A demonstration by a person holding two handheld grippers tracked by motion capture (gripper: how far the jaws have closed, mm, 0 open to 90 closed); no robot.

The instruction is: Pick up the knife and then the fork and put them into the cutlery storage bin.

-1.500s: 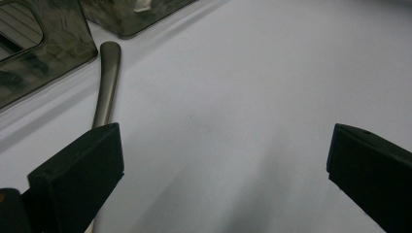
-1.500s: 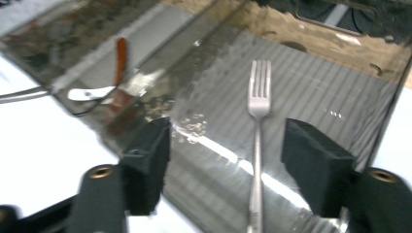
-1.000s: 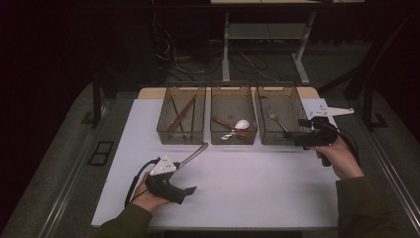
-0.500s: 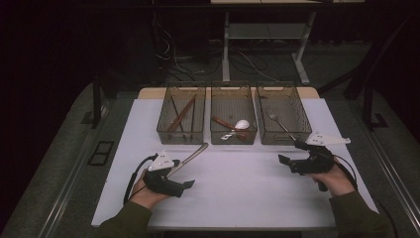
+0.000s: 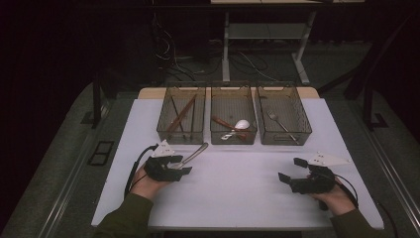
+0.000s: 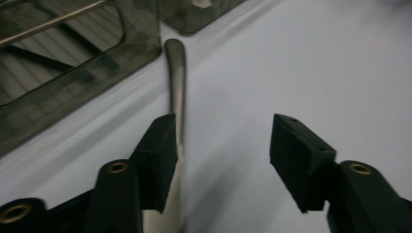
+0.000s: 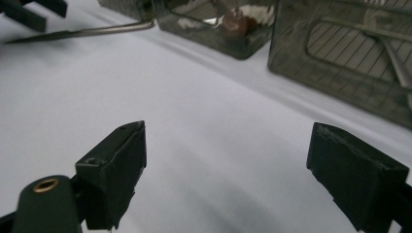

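A metal utensil lies on the white table just in front of the left bin. My left gripper is low over its near end. In the left gripper view the utensil's handle runs along the inner face of the left jaw, and the right jaw stands well apart from it. These jaws have just been closing, with the handle between them, and the left gripper is still open. My right gripper hovers open over bare table at the front right. Nothing sits between the right gripper's fingertips.
Three clear brown bins stand in a row at the back. The left bin holds wooden sticks, the middle bin holds spoons, and the right bin holds a fork. White table lies between the two hands.
My right hand came down from beside the right bin to the table's front right. The left gripper's jaws narrowed around the utensil's handle and shifted slightly right.
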